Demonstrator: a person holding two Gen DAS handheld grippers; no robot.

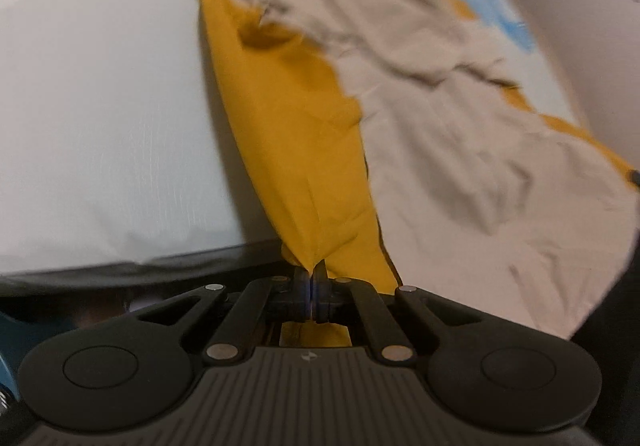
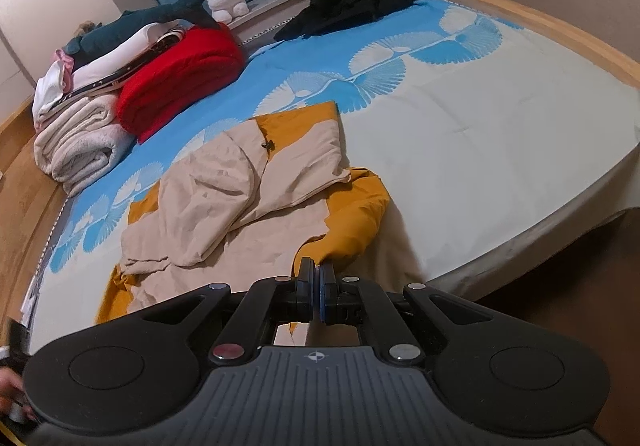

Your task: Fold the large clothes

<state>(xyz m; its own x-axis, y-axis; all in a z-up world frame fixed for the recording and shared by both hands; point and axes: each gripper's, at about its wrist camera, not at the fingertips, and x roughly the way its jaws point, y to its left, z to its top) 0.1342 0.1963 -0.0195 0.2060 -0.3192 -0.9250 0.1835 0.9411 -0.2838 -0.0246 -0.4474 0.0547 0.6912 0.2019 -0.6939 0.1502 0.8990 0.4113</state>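
Right-wrist view alone shows folded red blanket (image 2: pixel 182 75) far left. Mustard-and-beige garment (image 2: pixel 248 201) lies crumpled mid-bed; left gripper (image 1: pixel 311 278) and right gripper (image 2: pixel 318 278) each pinch its mustard fabric (jaws pressed together).

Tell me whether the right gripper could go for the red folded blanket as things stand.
Probably not yet: the right gripper is shut on the mustard cover, and the red blanket lies far up the bed, beyond the crumpled cover.

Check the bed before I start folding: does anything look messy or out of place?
The yellow and beige garment lies crumpled, lining out, near the bed's edge. Both grippers, left and right, pinch its yellow fabric.
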